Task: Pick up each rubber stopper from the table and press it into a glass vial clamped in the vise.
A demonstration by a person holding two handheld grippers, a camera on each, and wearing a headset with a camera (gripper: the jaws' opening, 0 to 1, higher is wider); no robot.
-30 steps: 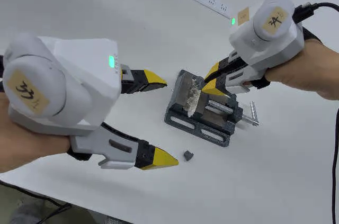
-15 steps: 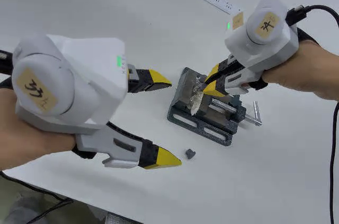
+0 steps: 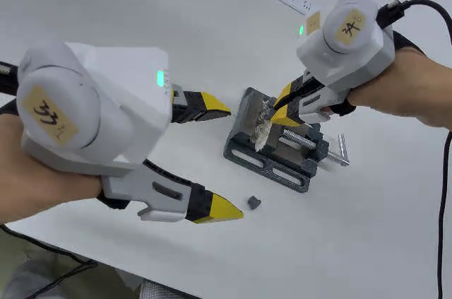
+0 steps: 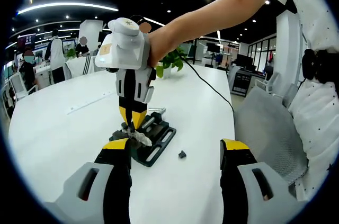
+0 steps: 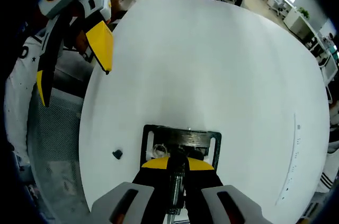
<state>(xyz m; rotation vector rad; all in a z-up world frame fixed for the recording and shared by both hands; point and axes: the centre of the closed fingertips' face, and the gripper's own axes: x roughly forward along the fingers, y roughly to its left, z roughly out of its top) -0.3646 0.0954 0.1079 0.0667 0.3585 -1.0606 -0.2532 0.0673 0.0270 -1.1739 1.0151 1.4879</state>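
Right tongs (image 3: pixel 277 111) point down with jaws nearly together, tips at the top of the vise (image 3: pixel 268 165). Whether they pinch anything, I cannot tell. Left tongs (image 3: pixel 226 159) gape wide and empty above the worktop (image 3: pixel 141 23). One stopper (image 3: pixel 253 203) lies just beside the vise, toward the worktop's near edge.

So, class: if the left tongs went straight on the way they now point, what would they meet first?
Most likely the vise, ahead of one jaw of the open left tongs; the rubber stopper lies in line with the gap. Depth is unclear.
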